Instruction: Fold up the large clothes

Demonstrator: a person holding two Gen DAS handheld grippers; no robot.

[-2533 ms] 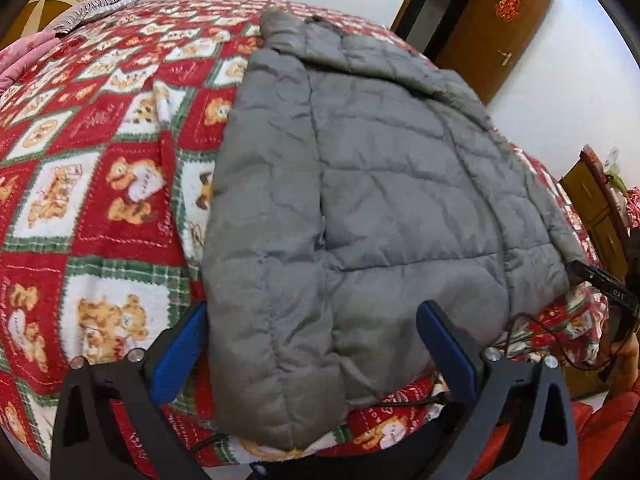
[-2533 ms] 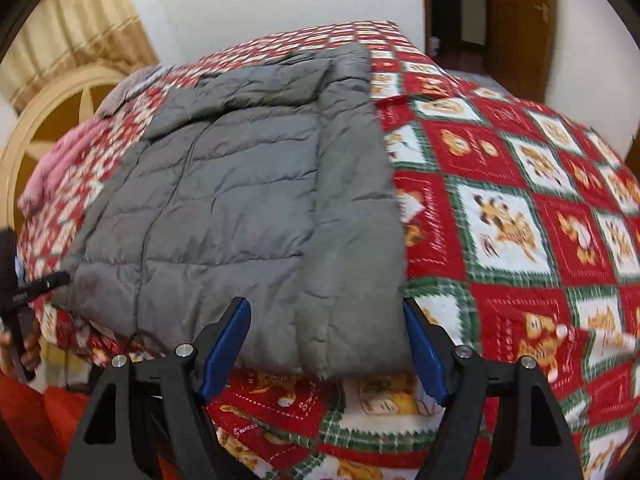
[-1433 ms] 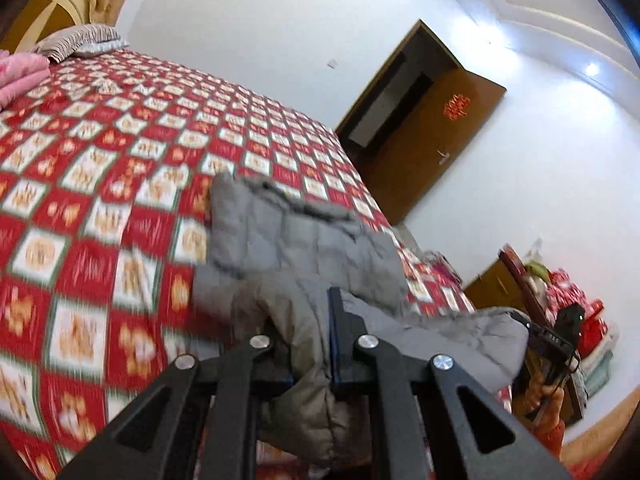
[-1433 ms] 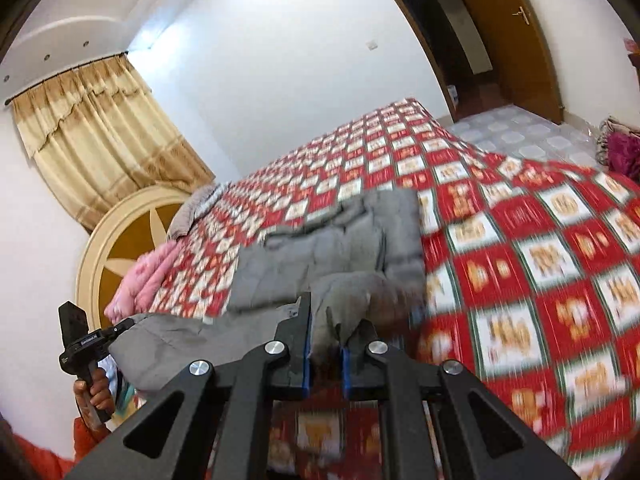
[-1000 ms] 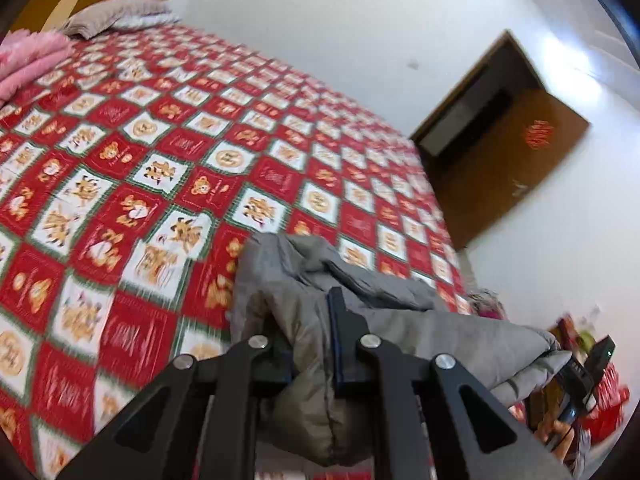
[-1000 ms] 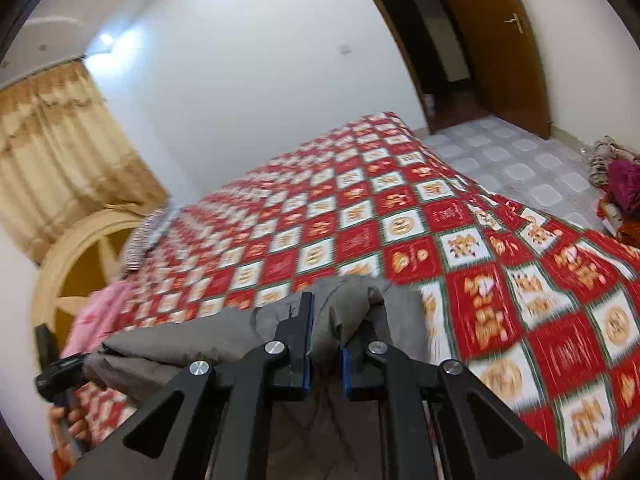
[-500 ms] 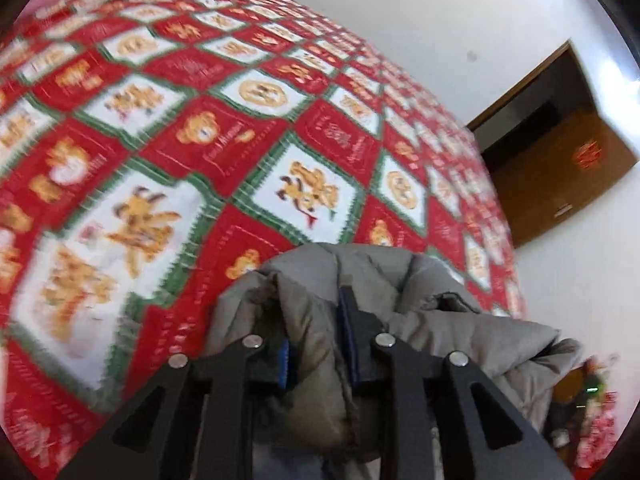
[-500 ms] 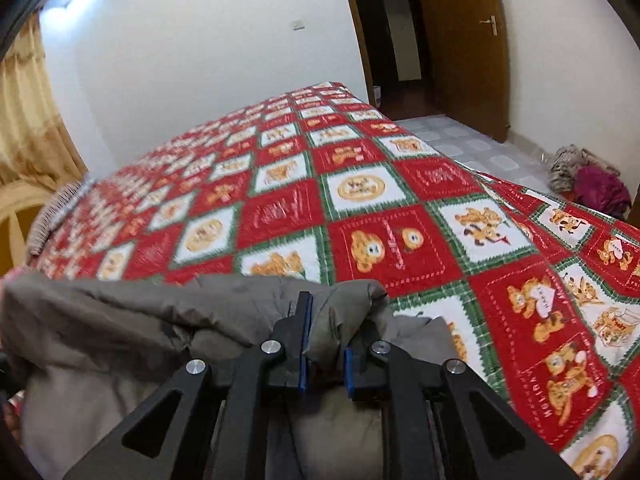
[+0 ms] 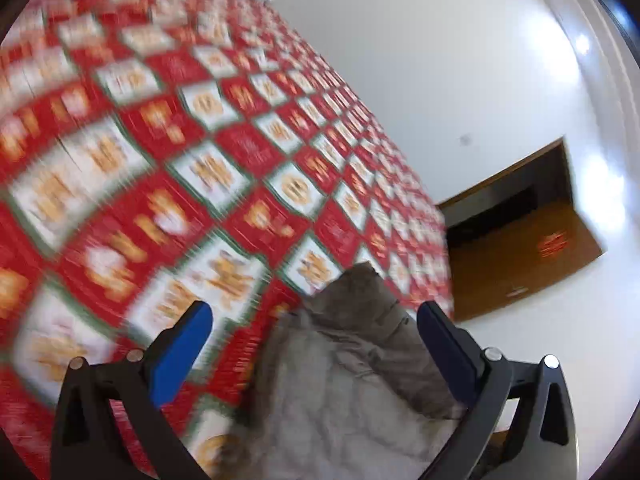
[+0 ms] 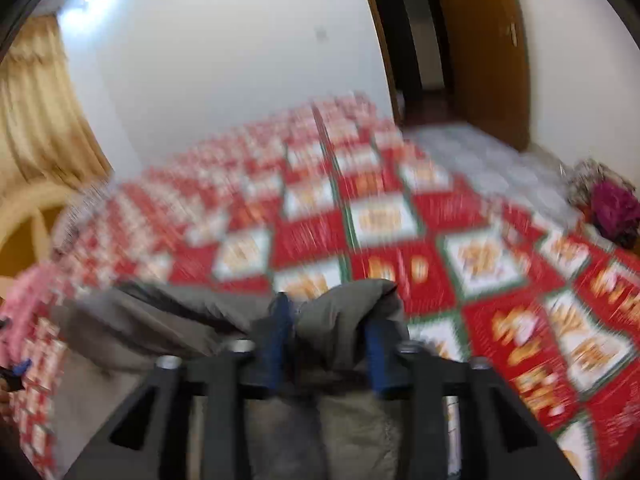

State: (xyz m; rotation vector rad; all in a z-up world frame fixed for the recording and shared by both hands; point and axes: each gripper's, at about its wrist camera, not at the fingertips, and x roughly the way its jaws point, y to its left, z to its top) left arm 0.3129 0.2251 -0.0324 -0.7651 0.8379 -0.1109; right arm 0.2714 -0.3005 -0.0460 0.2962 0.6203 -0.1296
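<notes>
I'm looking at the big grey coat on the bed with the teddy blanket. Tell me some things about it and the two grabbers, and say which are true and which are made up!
1. The grey coat lies on a red bedspread with checked squares. True.
2. The left gripper is squeezing the coat tightly. False: its jaws stand wide apart after just opening, and its pads do not press on the coat.
3. A fold of the coat sits between the fingers of the right gripper. True; those jaws have just been opening.
4. The bedspread is plain blue. False: it is red, white and green.
5. A brown wooden door stands beyond the bed. True.
</notes>
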